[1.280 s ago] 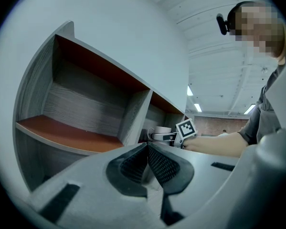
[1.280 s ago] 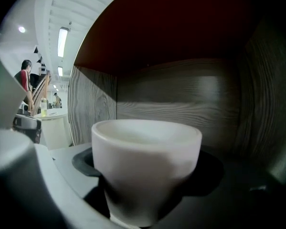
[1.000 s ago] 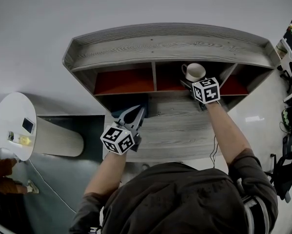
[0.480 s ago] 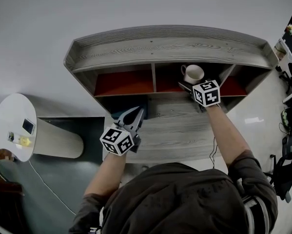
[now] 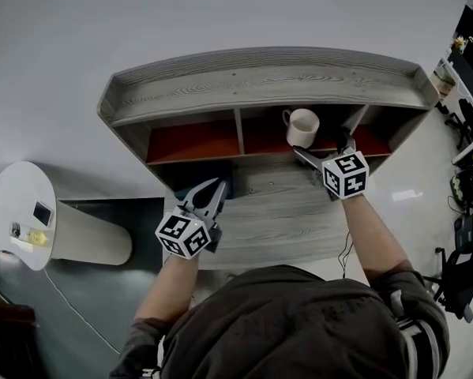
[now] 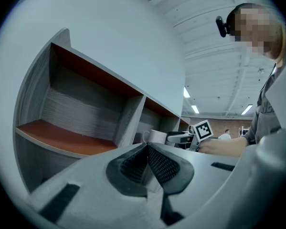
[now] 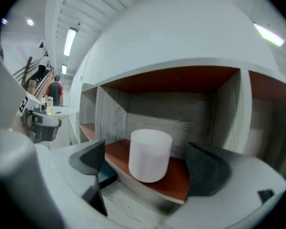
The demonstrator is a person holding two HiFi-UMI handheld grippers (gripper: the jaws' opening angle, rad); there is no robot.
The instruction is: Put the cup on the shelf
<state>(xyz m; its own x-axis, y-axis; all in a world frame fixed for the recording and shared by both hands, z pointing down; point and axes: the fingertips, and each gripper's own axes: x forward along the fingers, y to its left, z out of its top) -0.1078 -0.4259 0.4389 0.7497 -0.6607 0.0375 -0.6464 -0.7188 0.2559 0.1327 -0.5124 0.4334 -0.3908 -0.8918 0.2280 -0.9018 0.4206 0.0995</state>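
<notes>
A white cup (image 5: 302,127) stands upright on the red board of the middle compartment of the grey wooden shelf (image 5: 260,77). My right gripper (image 5: 323,145) is open just in front of it, jaws spread wide and apart from the cup. In the right gripper view the cup (image 7: 150,154) sits beyond and between the two pads (image 7: 207,168), touching neither. My left gripper (image 5: 218,186) is shut and empty over the desk top below the left compartment; its pads (image 6: 159,163) meet. The cup (image 6: 155,136) and the right gripper's marker cube (image 6: 203,130) also show in the left gripper view.
The shelf stands at the back of a grey wooden desk top (image 5: 275,208), with empty red-floored compartments left (image 5: 190,141) and right (image 5: 376,139). A round white table (image 5: 19,212) with small items is at the far left. Dark office gear (image 5: 467,204) crowds the right edge.
The right gripper has drawn back from the cup toward the person and its jaws have spread wider. The cup stays on the shelf board. The left gripper has barely moved.
</notes>
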